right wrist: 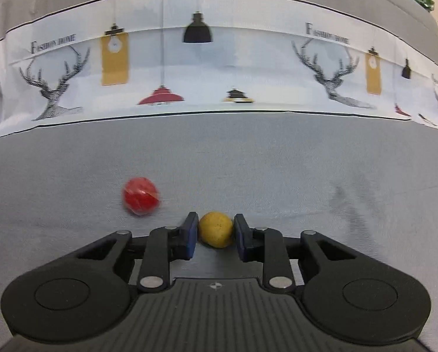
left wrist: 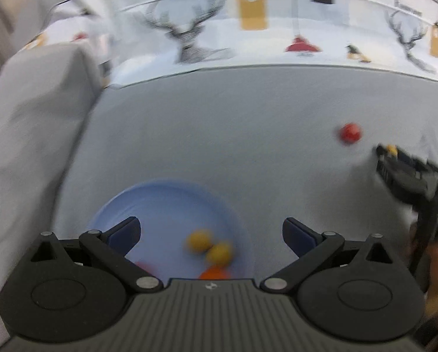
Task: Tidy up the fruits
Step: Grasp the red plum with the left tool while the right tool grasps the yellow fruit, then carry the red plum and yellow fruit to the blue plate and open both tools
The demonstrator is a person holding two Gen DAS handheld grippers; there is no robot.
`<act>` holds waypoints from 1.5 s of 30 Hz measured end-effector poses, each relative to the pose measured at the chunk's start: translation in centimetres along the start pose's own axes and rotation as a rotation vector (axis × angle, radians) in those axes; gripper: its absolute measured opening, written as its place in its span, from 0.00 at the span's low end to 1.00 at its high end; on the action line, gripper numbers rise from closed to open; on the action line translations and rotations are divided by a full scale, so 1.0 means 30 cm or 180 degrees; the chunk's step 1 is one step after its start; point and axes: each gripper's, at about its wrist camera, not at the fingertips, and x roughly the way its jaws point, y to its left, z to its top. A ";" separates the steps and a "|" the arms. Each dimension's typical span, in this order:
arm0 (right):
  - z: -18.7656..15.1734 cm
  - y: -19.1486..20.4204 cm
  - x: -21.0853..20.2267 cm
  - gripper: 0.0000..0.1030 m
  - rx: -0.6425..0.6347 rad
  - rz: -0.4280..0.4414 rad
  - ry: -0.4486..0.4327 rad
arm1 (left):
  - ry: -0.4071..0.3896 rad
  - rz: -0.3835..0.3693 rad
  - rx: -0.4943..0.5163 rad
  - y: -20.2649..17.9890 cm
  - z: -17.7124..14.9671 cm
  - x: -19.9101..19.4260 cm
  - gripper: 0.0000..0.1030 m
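Tongs come first: the right tongs (right wrist: 215, 236) are drawn in narrow around a yellow fruit (right wrist: 216, 229), one blue pad pressing on each side of it, with the fruit low over the grey cloth. In the left wrist view the same right tongs (left wrist: 390, 154) show at the far right edge with a dab of yellow at their tip, and part of a person's hand sits behind them. The left tongs (left wrist: 211, 231) stand wide apart and hold nothing, hanging above a pale blue plate (left wrist: 148, 202). On that plate lie two yellow fruits (left wrist: 200, 240), touching each other, an orange fruit (left wrist: 214, 272) at the near edge and a bit of something red partly hidden behind the left finger. A red fruit (right wrist: 141, 195) rests alone on the cloth, just left of the right tongs and well apart from the plate. The table (right wrist: 248, 158) is covered by a plain grey cloth; behind it runs a white printed fabric (right wrist: 219, 67) with deer heads, hanging lamps and yellow tags. The words "FASHION HOME" can be read on it twice. Green leaves show at the top right corner.
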 end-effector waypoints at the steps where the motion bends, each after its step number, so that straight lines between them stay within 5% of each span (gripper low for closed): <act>1: 0.001 -0.024 0.003 0.26 0.0058 -0.0120 -0.0002 | -0.0029 -0.0077 0.0017 -0.041 0.030 0.028 1.00; 5: 0.005 -0.204 0.039 0.27 0.0615 -0.0742 0.0025 | -0.0154 -0.0399 0.0147 -0.202 0.125 0.129 1.00; 8: 0.007 -0.283 0.040 0.27 0.0982 -0.0734 -0.0012 | -0.0160 -0.0398 0.0280 -0.327 0.170 0.221 1.00; 12: 0.007 -0.262 0.057 0.27 0.0861 -0.0763 0.0013 | -0.0089 -0.0465 0.0462 -0.430 0.204 0.322 1.00; 17: 0.009 -0.255 0.072 0.27 0.0833 -0.0761 0.0016 | 0.0023 -0.0627 0.0293 -0.461 0.251 0.398 0.99; 18: 0.007 -0.246 0.060 0.27 0.0825 -0.0766 0.0010 | 0.0000 -0.0643 0.0261 -0.458 0.255 0.397 0.93; 20: 0.005 -0.246 0.060 0.27 0.0815 -0.0762 0.0004 | -0.0055 -0.0722 0.0281 -0.461 0.266 0.399 0.61; 21: 0.005 -0.243 0.062 0.27 0.0799 -0.0759 0.0003 | -0.0036 -0.0845 0.0344 -0.464 0.267 0.399 0.33; 22: 0.003 -0.242 0.060 0.27 0.0789 -0.0757 0.0002 | -0.0029 -0.0881 0.0368 -0.468 0.267 0.393 0.33; 28: 0.009 -0.233 0.043 0.27 0.0779 -0.0733 -0.0092 | -0.0128 -0.0799 0.0347 -0.414 0.224 0.286 0.33; 37: 0.036 -0.138 -0.173 0.27 0.0421 -0.0565 -0.0449 | -0.0470 -0.0580 0.0215 -0.085 -0.025 -0.133 0.33; 41: 0.054 -0.047 -0.405 0.27 0.0154 -0.0237 -0.0650 | -0.0449 -0.0477 0.0047 0.073 -0.174 -0.290 0.33; 45: -0.003 0.059 -0.721 0.27 -0.0172 0.0434 -0.0674 | -0.0366 -0.0270 0.0023 0.182 -0.316 -0.407 0.33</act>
